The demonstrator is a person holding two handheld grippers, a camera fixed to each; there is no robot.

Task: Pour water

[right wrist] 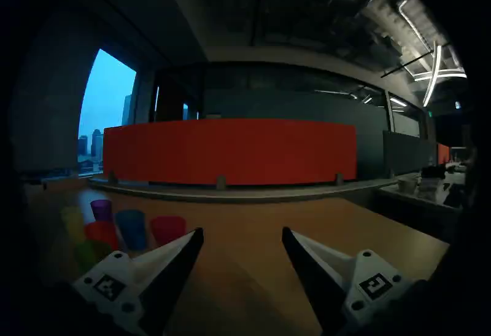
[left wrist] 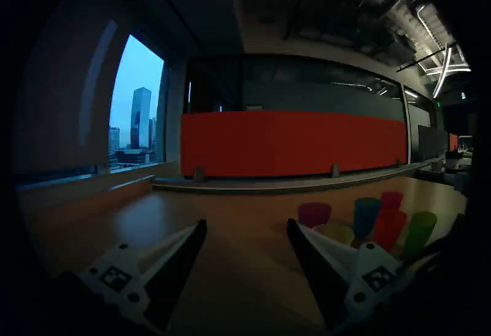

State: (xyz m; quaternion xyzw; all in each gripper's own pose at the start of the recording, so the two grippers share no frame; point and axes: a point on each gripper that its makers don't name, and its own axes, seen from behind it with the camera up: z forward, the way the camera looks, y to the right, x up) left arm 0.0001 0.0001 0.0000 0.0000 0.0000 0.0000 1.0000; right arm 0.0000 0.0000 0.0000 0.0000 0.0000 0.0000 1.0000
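Observation:
Several coloured plastic cups stand grouped on the wooden table (left wrist: pixel 245 262). In the left gripper view they lie ahead to the right: a magenta cup (left wrist: pixel 314 213), a yellow cup (left wrist: pixel 336 233), a blue cup (left wrist: pixel 366 213), a red cup (left wrist: pixel 389 228) and a green cup (left wrist: pixel 420 230). My left gripper (left wrist: pixel 245 228) is open, with bare table between its fingers. In the right gripper view the cups sit at the left: a purple cup (right wrist: pixel 101 209), a blue cup (right wrist: pixel 132 228), a red cup (right wrist: pixel 167 228). My right gripper (right wrist: pixel 242 233) is open too, holding nothing.
A red partition (left wrist: pixel 294 142) runs along the table's far edge. A window (left wrist: pixel 136 112) with city towers is at the left. A second desk with objects (right wrist: pixel 429 185) stands to the right. The room is dim.

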